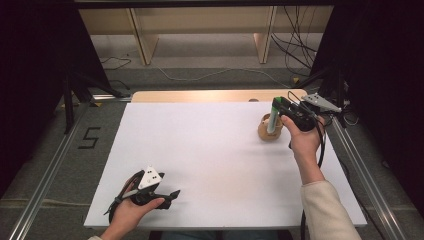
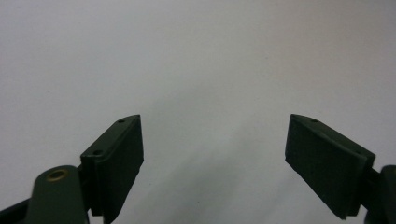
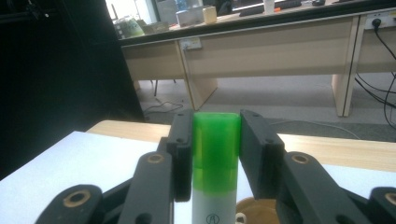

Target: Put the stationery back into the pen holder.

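Even overhead light leaves the white table (image 1: pixel 210 150) bright and softly shadowed, its surroundings falling near-black, while both gripper views are slightly soft and grainy.

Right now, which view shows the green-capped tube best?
The right gripper view: the green-capped tube stands close up between the right gripper jaws, clamped at its cap. The high view shows it small, upright over the wooden holder. The left gripper view looks at white tabletop.

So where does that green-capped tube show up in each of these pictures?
High view: green-capped tube at upper right, upright over the wooden holder, in the right gripper.
Right gripper view: bottom centre, between the fingers.
Left gripper view: not in it.
Shared landmark: white table.
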`<move>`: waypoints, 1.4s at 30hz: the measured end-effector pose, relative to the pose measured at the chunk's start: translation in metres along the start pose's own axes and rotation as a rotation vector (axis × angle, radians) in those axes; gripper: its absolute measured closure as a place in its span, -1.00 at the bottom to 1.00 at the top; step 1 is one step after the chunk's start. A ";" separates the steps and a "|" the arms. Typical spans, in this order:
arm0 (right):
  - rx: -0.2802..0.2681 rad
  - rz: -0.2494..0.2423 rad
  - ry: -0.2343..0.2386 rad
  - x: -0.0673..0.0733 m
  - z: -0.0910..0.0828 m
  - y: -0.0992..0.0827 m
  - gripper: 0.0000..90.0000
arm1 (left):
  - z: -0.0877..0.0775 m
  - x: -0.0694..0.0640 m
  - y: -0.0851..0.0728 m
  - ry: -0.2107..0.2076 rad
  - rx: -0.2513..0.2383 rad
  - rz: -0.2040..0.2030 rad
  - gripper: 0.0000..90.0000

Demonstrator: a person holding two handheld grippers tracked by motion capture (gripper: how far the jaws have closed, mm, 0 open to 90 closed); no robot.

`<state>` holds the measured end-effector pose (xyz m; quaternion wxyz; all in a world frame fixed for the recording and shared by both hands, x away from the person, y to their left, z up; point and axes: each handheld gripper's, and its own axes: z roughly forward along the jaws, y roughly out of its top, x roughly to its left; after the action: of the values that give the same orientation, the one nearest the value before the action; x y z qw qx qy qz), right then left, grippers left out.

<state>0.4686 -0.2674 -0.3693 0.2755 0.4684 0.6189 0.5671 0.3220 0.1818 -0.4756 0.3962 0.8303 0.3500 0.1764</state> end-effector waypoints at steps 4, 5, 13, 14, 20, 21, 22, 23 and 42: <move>-0.003 0.003 -0.008 -0.002 -0.001 0.001 0.49 | 0.001 0.000 0.000 -0.002 0.001 -0.002 -0.57; -0.002 0.006 -0.008 -0.002 -0.002 0.002 0.49 | 0.001 0.001 0.000 -0.003 0.001 0.001 -0.57; -0.007 0.008 -0.026 -0.007 -0.003 0.002 0.49 | 0.001 0.000 0.000 -0.001 -0.001 -0.002 -0.57; -0.006 0.006 -0.027 -0.007 -0.003 0.002 0.49 | 0.001 0.000 0.000 -0.002 -0.001 -0.004 -0.57; -0.009 0.004 -0.034 -0.009 -0.004 0.002 0.49 | 0.000 0.000 0.000 -0.001 -0.003 0.000 -0.57; -0.010 0.007 -0.035 -0.009 -0.005 0.002 0.49 | 0.000 0.000 0.000 -0.001 0.000 -0.001 -0.57; -0.010 0.010 -0.039 -0.010 -0.005 0.003 0.49 | 0.001 0.000 0.000 -0.002 0.001 -0.002 -0.57; -0.012 0.006 -0.039 -0.011 -0.005 0.003 0.49 | 0.001 0.000 0.000 -0.002 0.001 -0.001 -0.57; -0.039 -0.004 -0.073 -0.015 -0.005 0.002 0.49 | 0.001 0.000 0.000 -0.002 -0.003 -0.001 -0.57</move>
<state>0.4707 -0.2836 -0.3696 0.3082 0.4821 0.5983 0.5609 0.3224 0.1808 -0.4760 0.3979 0.8297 0.3498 0.1757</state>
